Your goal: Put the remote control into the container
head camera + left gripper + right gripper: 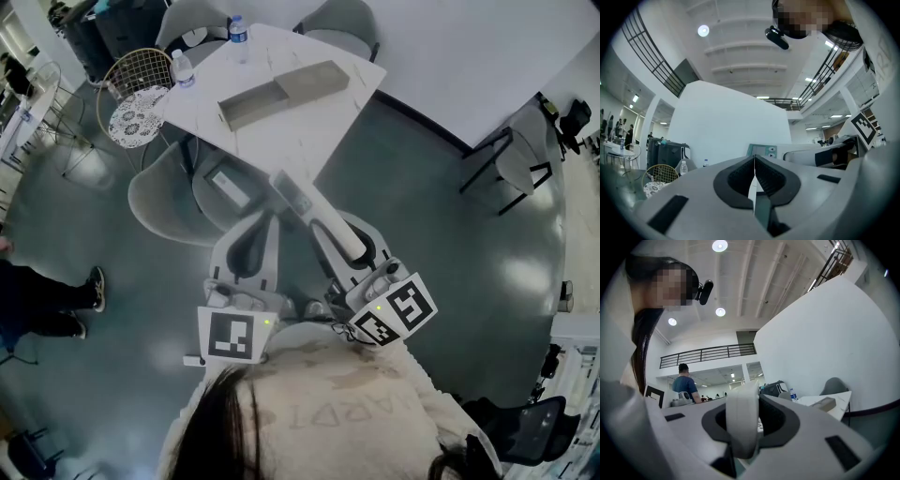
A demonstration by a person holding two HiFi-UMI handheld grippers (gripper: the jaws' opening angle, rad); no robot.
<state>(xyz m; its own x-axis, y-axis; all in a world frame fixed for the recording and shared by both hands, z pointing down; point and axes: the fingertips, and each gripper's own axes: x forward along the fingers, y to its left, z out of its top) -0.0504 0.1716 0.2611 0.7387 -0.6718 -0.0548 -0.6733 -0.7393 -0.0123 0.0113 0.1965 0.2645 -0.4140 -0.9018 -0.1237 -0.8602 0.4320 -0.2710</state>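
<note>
The left gripper is held out level with its jaws pressed together and nothing between them. Beside it, the right gripper has its jaws clamped on the near end of the white remote control, which is up in the air with its far end pointing towards the near corner of the desk. The long grey container lies across the middle of the desk, apart from the remote, with two water bottles near the desk's left and far corners.

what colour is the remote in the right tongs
White remote control, clearest in the head view.
</note>
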